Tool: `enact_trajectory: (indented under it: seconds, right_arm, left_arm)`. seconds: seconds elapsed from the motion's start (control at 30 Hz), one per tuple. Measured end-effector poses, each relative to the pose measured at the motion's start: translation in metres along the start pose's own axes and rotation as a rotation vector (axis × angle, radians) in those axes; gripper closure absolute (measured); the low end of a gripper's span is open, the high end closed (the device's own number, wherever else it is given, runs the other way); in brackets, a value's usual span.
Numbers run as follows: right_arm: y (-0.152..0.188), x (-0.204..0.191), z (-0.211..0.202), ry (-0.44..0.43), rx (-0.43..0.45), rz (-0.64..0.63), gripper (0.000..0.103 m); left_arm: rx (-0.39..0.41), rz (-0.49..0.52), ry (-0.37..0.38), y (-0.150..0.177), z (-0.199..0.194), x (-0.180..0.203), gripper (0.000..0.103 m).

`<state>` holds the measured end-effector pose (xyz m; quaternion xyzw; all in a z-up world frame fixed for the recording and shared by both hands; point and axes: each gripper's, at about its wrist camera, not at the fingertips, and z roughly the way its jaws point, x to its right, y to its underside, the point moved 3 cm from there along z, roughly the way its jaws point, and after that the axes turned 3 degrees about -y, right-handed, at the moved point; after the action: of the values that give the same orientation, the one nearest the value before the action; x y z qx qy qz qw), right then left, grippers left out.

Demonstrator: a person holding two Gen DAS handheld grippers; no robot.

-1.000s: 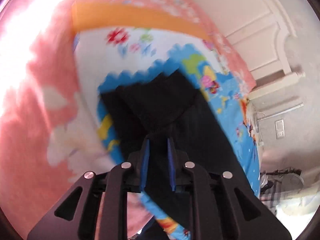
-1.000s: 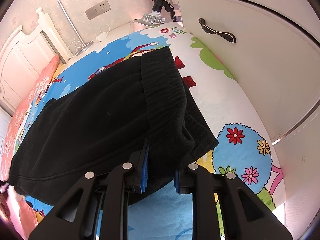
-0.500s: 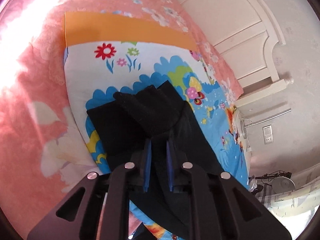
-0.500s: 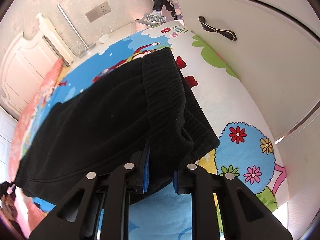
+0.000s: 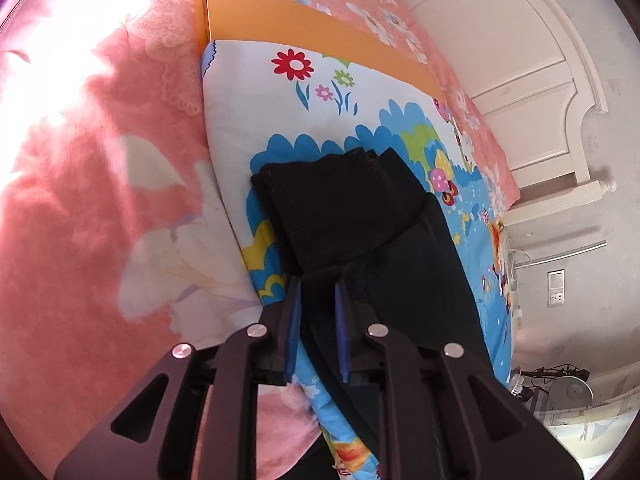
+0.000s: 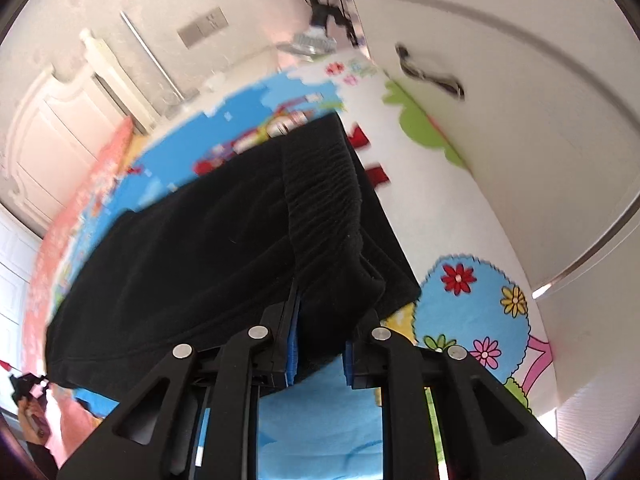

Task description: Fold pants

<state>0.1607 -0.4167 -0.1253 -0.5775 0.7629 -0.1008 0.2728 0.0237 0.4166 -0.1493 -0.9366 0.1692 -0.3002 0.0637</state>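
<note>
Since a second ago: left gripper (image 5: 317, 300) now lower over the pants (image 5: 352, 216), with the folded cuff end larger in view and the orange strip (image 5: 320, 36) swung toward the top; right-wrist view gone blurred, otherwise much the same.

Left jaws opening, blue pads (image 5: 292, 320) spread with black fabric between them; whether pressing or just clear, cannot tell. Right gripper (image 6: 320, 320) pinching a thick bunch of waistband, jaws pressed tight on the cloth.

Pants lying folded on the cartoon sheet (image 5: 280, 92), waistband toward the cabinet door (image 6: 500, 100), leg ends toward the pink blanket (image 5: 80, 200). Relative to the pants: bare sheet beyond the cuffs up to the orange strip; blanket just left of the leg edge; headboard (image 5: 520, 80) well apart at the far side. On the waistband side, a band of white sheet between the pants' edge and the cabinet door.
</note>
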Motion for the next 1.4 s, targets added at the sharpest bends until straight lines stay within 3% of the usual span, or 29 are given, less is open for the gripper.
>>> enact_trajectory:
  seconds: [0.03,0.13,0.2,0.27,0.37,0.5,0.53,0.6,0.73,0.87,0.93,1.03,1.1,1.17,1.2,1.3,1.4]
  right_arm:
    - [0.002,-0.001,0.002,0.016,0.013,-0.018,0.088]
    - [0.004,-0.006,0.001,0.075,0.041,-0.057,0.087]
    - [0.006,-0.010,0.002,0.140,0.062,-0.100,0.077]
    - [0.008,-0.011,0.001,0.211,0.084,-0.131,0.059]
    - [0.009,-0.007,-0.003,0.258,0.098,-0.122,0.042]
    - [0.017,-0.005,-0.023,0.308,0.133,-0.119,0.029]
    - [0.020,-0.007,-0.031,0.330,0.154,-0.130,0.025]
    - [0.026,-0.013,-0.043,0.351,0.188,-0.131,0.024]
    - [0.040,-0.053,-0.056,0.234,0.224,-0.218,0.024]
    - [0.050,-0.109,-0.043,0.128,0.209,-0.330,0.024]
    - [0.052,-0.131,-0.033,0.076,0.215,-0.365,0.024]
    - [0.053,-0.148,-0.013,0.071,0.187,-0.398,0.024]
    - [0.059,-0.149,0.003,0.087,0.134,-0.396,0.024]
    - [0.068,-0.146,0.017,0.108,0.077,-0.397,0.024]
    - [0.072,-0.144,0.021,0.110,0.069,-0.399,0.024]
    - [0.077,-0.145,0.020,0.109,0.084,-0.392,0.023]
    - [0.078,-0.147,0.023,0.124,0.074,-0.390,0.022]
  left_arm:
    - [-0.001,-0.008,0.001,0.002,-0.003,-0.001,0.071]
    - [-0.007,0.002,0.044,0.010,-0.015,0.004,0.065]
    - [-0.029,0.006,0.071,0.019,-0.017,0.007,0.065]
    - [-0.068,-0.014,0.090,0.031,-0.013,0.007,0.065]
    - [-0.114,-0.027,0.140,0.049,-0.005,0.010,0.064]
    - [-0.138,0.026,0.178,0.059,0.002,0.027,0.066]
    - [-0.139,0.046,0.156,0.060,0.005,0.031,0.073]
    - [-0.180,0.040,0.116,0.064,0.015,0.030,0.098]
    - [-0.130,0.062,0.113,0.063,-0.001,0.035,0.098]
    - [-0.116,0.085,0.089,0.064,-0.010,0.042,0.098]
    - [-0.135,0.045,0.065,0.061,-0.005,0.035,0.091]
    - [-0.136,0.012,0.025,0.065,-0.008,0.021,0.091]
    - [-0.101,0.083,0.054,0.078,-0.020,0.032,0.090]
    - [-0.013,0.266,0.096,0.106,-0.036,0.064,0.076]
    - [-0.006,0.338,0.114,0.118,-0.035,0.079,0.061]
    - [-0.029,0.494,0.187,0.157,-0.023,0.118,0.059]
    - [-0.023,0.678,0.192,0.195,-0.004,0.151,0.059]
